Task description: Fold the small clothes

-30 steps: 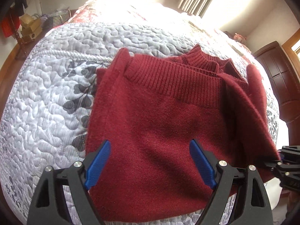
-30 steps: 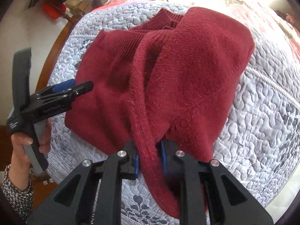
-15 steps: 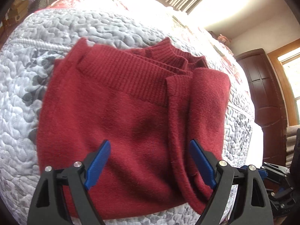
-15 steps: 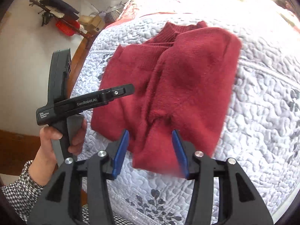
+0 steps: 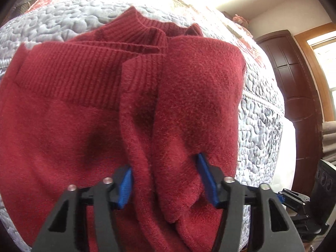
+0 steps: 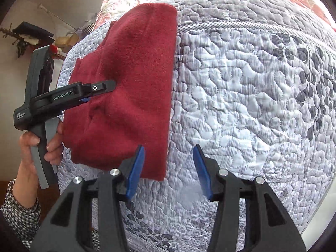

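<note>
Dark red knitted sweater (image 6: 130, 88) lies on the grey-white quilted bedspread (image 6: 241, 96), near edge of the bed, left of centre in the right wrist view. Folding looks well along: both sides turned in over the body, ribbed hem and collar (image 5: 147, 31) stacked at the far end. Likely left: one more fold across, then smoothing.

Left gripper (image 5: 168, 181) partly open, blue pads (image 5: 125, 185) straddling the near end of the folded-over flap, touching the knit; whether it truly pinches is unclear. Right gripper (image 6: 168, 173) wide open, holding nothing, left pad just over the sweater's near right corner.
</note>
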`<state>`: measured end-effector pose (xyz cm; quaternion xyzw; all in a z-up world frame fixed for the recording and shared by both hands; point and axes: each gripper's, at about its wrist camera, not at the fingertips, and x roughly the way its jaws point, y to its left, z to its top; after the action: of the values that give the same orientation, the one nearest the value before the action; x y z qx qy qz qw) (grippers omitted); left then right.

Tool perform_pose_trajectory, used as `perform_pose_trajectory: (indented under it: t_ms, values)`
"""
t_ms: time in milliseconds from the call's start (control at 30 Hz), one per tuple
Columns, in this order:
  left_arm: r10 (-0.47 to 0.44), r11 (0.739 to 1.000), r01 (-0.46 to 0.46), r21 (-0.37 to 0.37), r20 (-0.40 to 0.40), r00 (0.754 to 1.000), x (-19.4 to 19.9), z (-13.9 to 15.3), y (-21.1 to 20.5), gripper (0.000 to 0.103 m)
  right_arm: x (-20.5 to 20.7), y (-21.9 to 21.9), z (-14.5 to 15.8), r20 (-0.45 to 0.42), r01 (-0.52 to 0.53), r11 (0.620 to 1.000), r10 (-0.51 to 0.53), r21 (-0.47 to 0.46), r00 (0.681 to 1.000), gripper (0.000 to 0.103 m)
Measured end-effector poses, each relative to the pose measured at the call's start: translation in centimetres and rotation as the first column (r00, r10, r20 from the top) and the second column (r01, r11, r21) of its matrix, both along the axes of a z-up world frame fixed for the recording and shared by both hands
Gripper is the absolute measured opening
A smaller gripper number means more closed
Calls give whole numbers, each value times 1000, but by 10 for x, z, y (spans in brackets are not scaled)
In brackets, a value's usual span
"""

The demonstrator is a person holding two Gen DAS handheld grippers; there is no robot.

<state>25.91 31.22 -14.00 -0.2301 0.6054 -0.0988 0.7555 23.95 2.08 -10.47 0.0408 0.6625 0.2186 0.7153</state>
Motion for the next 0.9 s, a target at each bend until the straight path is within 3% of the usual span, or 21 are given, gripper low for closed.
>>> perform_pose_trajectory:
  t_ms: [133,200,400,633,900]
  values:
    - [29,999,-29,18,33,999,1,10,-2,19,-5,-13,-1,10,10,1000,-10,-9,1000,49]
    - [54,998,-53,-15,50,997,-3,16,5,16,-7,-18,0,12,16,1000,-16,1,1000,49]
    - [80,995,-70,-69,147,986,-18,50,20,14,-11,-21,-1,10,16,1000,-16,12,1000,49]
    - [79,997,-77,-19,225,971,-23,84,44,14,-13,-1,-6,7,-9,1000,8,13,1000,49]
    - [164,982,-181,50,236,958,-36,95,129,13,-14,22,-11,8,-68,998,68,4,998,49]
